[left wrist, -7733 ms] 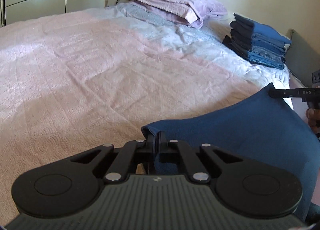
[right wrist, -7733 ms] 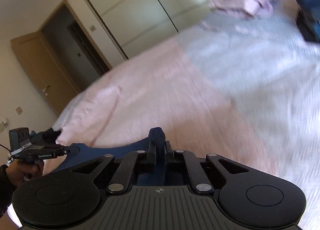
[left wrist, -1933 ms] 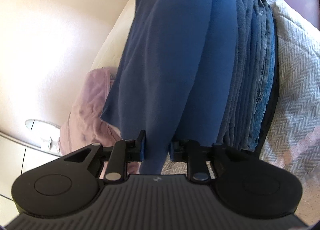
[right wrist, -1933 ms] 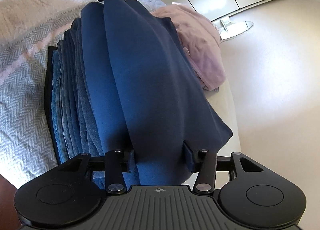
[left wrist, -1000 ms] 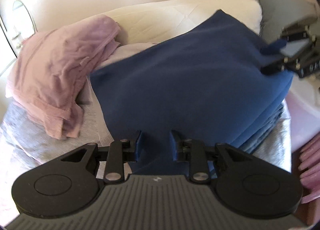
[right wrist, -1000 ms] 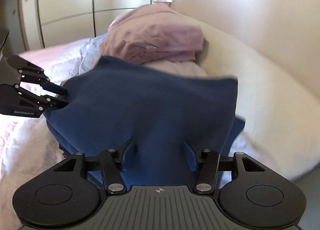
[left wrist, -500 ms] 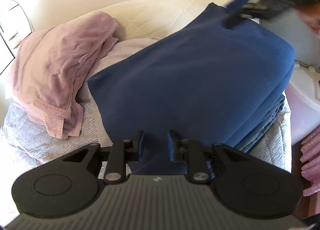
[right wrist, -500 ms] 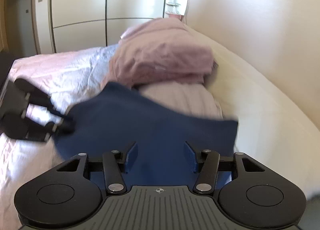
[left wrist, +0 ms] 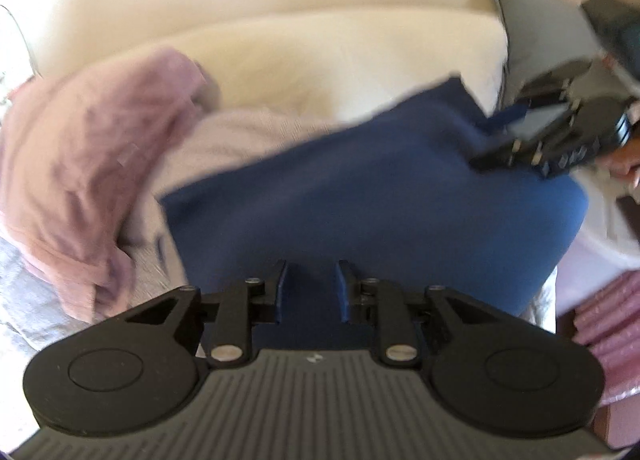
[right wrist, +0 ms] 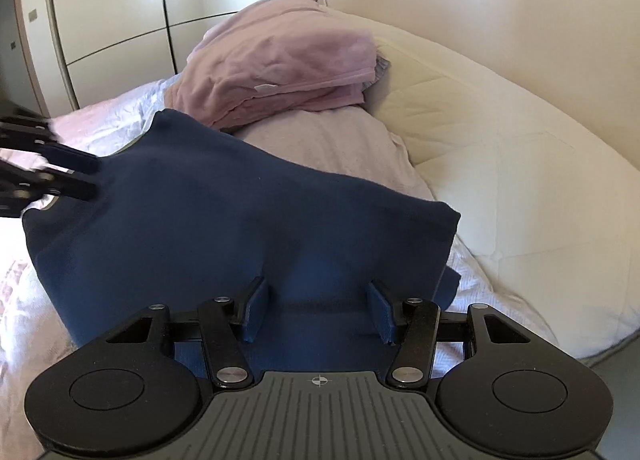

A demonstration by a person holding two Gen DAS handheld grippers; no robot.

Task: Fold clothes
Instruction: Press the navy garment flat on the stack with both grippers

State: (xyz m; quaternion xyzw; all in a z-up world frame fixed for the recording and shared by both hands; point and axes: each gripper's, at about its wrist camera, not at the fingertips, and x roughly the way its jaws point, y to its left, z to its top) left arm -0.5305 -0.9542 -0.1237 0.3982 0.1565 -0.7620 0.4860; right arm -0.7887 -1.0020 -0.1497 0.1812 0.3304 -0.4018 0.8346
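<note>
A folded dark blue garment (left wrist: 360, 188) (right wrist: 240, 212) lies flat on top of a stack of folded blue clothes at the head of the bed. My left gripper (left wrist: 311, 272) hangs over its near edge. The jaws are opening, and the pads press on nothing. In the right wrist view the left gripper (right wrist: 86, 176) has its tips at the garment's left edge. My right gripper (right wrist: 318, 292) stands open and wide over the other edge, with cloth below the gap. In the blurred left wrist view the right gripper (left wrist: 492, 136) sits at the far right corner.
A crumpled pink pile (left wrist: 80, 164) (right wrist: 280, 64) rests on the pillows beside the stack. A cream padded headboard (right wrist: 500, 140) runs behind it, with wardrobe doors (right wrist: 120, 20) beyond. A grey cushion (left wrist: 532, 20) stands at the back right, and the pale bedspread (right wrist: 24, 300) lies to the left.
The blue garment, once held up over the bed by both grippers, now lies on the stack with both jaws off it. Both hands have shifted sideways in the last half second.
</note>
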